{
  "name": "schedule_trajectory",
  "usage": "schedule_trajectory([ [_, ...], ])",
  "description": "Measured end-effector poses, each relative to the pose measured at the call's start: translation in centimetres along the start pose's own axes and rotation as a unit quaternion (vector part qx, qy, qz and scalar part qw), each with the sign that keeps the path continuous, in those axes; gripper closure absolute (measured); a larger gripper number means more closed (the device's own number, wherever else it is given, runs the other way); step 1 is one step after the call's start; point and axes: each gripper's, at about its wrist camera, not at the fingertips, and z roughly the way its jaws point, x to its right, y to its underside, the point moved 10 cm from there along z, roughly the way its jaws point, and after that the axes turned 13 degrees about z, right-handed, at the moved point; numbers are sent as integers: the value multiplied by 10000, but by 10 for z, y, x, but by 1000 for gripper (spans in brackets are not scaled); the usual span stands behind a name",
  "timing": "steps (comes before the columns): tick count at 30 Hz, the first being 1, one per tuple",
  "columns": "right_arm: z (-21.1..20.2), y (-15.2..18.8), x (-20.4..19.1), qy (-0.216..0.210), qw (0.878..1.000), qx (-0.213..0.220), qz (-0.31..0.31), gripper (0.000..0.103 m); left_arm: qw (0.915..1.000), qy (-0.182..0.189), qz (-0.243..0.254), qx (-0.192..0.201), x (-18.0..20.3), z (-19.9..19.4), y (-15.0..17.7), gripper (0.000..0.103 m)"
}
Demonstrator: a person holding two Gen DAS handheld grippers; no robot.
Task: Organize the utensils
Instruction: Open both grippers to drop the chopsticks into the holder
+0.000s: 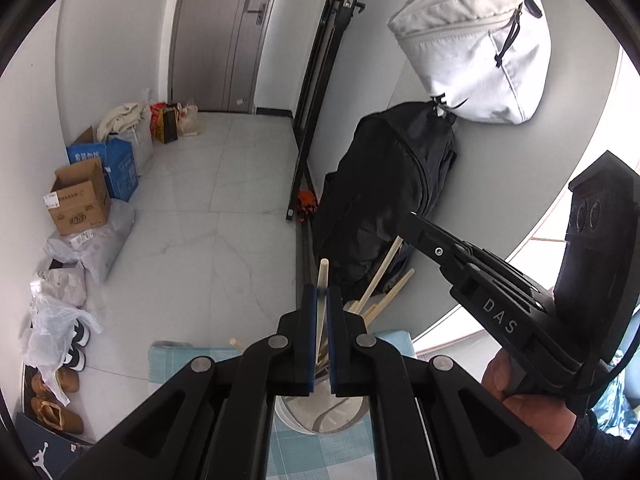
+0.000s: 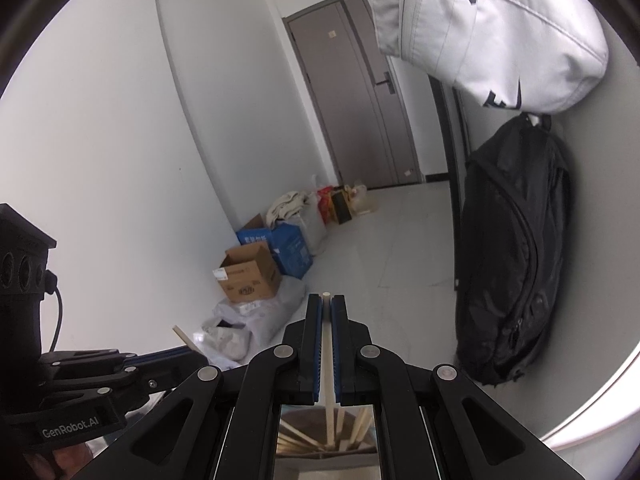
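My left gripper is shut on a pale wooden chopstick that stands upright, its top poking above the fingertips. Below it a metal holder stands on a blue checked cloth, with more chopsticks leaning out to the right. My right gripper is shut on another chopstick, whose lower end reaches into the holder among several chopsticks. Each view shows the other gripper from the side: the right gripper and the left gripper.
A black backpack leans on the wall just behind the holder, with a white bag hanging above it. Cardboard boxes, plastic bags and shoes line the left wall. A hand holds the right gripper.
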Motion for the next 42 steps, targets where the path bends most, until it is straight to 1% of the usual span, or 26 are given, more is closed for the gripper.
schedule_trajectory([
  [3,3,8,0,-4,9999,-118,-54,99,9999,69,-20,-114,0,5,4,103],
  [7,7,19,3,-1,9997,-251,-49,99,9994,277,-123,-188,1,7,7,102],
  [10,10,28,7,-21,9989,-455,97,96,9980,459,-241,-372,1,11,8,101],
  [12,8,32,10,-80,9984,-513,223,96,9974,543,-291,-363,0,10,8,98],
  [13,5,34,12,-106,9982,-522,277,96,9976,535,-288,-336,0,8,8,95],
  [14,3,34,14,-108,9982,-510,307,93,9980,485,-286,-282,-1,5,7,85],
  [15,-1,34,15,-128,9981,-486,347,86,9982,469,-308,-219,-2,2,6,71],
  [16,-5,35,16,-150,9981,-458,374,81,9981,480,-350,-152,-3,0,5,64],
  [17,-10,34,18,-155,9982,-397,415,68,9980,491,-394,-83,-4,-3,4,51],
  [18,-15,33,20,-143,9983,-340,450,63,9979,476,-429,-20,-5,-5,3,48],
  [21,-29,30,23,-132,9984,-245,482,62,9977,442,-509,39,-7,-8,3,48],
  [24,-43,29,25,-103,9985,-138,521,56,9975,400,-572,97,-8,-13,3,48],
  [29,-52,31,25,-9,9986,-108,518,56,9982,268,-516,124,-7,-20,5,48],
  [37,-78,33,14,-31,9992,52,399,46,9984,-24,-430,374,-2,-45,8,48],
  [38,-82,33,12,-37,9992,82,379,44,9983,-55,-427,401,-1,-48,9,47],
  [41,-94,34,7,-63,9993,166,320,40,9978,-168,-414,493,-1,-56,9,34],
  [42,-98,34,5,-74,9993,196,303,38,9972,-229,-395,584,0,-62,10,33],
])
